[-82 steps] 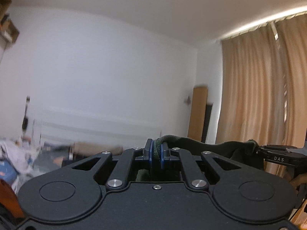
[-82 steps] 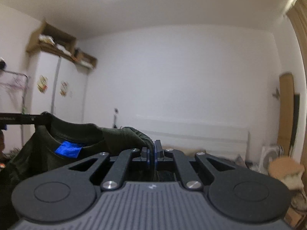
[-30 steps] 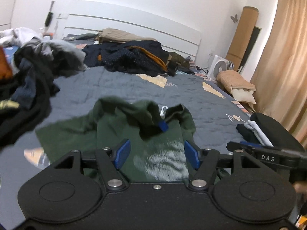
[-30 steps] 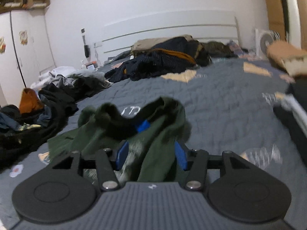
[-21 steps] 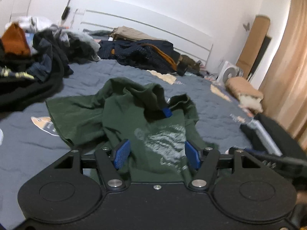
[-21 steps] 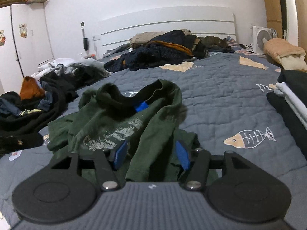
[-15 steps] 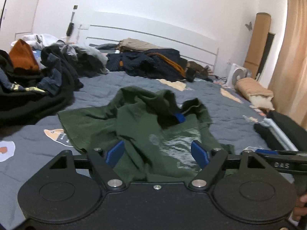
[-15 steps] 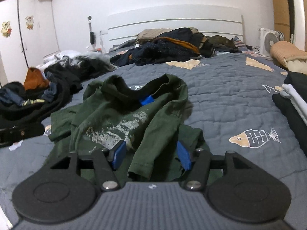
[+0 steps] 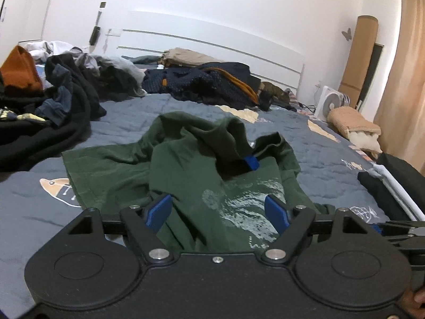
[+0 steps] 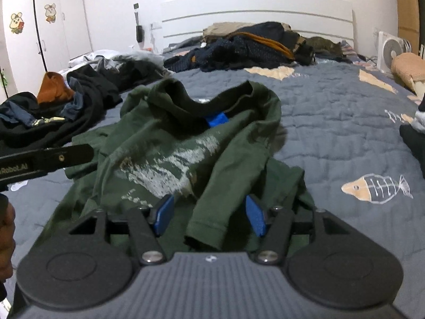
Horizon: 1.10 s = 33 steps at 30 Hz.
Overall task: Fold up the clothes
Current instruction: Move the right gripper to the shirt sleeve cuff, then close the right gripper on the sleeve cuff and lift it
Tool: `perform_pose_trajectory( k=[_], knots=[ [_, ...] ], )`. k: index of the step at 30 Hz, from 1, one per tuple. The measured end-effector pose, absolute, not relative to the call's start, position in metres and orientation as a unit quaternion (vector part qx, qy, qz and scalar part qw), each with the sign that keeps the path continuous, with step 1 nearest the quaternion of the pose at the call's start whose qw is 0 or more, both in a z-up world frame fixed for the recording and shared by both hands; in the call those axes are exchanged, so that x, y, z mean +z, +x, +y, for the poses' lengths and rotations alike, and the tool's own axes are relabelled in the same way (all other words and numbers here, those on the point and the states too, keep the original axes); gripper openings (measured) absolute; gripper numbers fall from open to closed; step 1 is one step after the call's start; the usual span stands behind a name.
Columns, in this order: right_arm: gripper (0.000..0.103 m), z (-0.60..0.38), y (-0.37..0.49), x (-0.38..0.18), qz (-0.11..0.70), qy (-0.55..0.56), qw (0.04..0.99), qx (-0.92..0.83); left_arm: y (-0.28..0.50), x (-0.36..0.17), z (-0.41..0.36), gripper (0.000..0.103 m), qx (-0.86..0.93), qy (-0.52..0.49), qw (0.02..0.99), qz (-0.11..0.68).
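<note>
Both of your tools are released and empty: the left tool (image 9: 217, 214) and the right tool (image 10: 209, 215) each hold their blue pads wide apart, with nothing between them but the cloth lying below. The green T-shirt (image 9: 191, 164) sits on the bed (image 9: 124, 122) directly ahead of both tools, print side up, its collar and blue neck label (image 10: 217, 119) at the far end from you.

By the look of it, you have barely started on this shirt. It is down on the quilt but not flat: the shoulder area is bunched up near the collar, and one sleeve (image 10: 225, 186) is flopped across the body, its cuff ending just ahead of your right tool. No fold is made yet.

What is left, as I judge it, is to spread the shirt smooth, pull that sleeve out, then fold it. A heap of loose clothes (image 9: 47, 98) lies off to the left of your left tool, and another dark pile (image 10: 247, 47) far ahead near the headboard, so plenty remains.
</note>
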State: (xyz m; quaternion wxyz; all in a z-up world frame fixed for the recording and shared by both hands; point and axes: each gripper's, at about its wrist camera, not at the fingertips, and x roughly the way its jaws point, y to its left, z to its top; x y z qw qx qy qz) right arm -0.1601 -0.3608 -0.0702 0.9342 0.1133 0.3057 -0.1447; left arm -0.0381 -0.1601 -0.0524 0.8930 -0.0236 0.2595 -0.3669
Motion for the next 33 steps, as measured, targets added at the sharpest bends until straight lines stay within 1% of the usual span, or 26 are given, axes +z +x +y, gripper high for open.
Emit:
perform_pose_trajectory(
  k=[19,25,28,30,33],
  knots=[
    [0.059,-0.36,-0.159,-0.083,0.331,0.119,0.928,-0.124,-0.043,-0.057,-0.17,0.077,-0.363,-0.019,0.891,0.27],
    [0.057,-0.361,-0.157,-0.087,0.331,0.13,0.926,-0.122,-0.04,-0.058,-0.17,0.077,-0.36,-0.022,0.891,0.276],
    [0.05,-0.362,-0.156,-0.09,0.34,0.134,0.923,-0.126,-0.04,-0.058,-0.17,0.077,-0.36,-0.022,0.89,0.277],
    [0.029,-0.363,-0.156,-0.09,0.339,0.137,0.922,-0.125,-0.04,-0.058,-0.17,0.077,-0.36,-0.023,0.89,0.278],
    [0.018,-0.367,-0.158,-0.089,0.333,0.149,0.922,-0.131,-0.039,-0.058,-0.169,0.077,-0.358,-0.025,0.89,0.28]
  ],
)
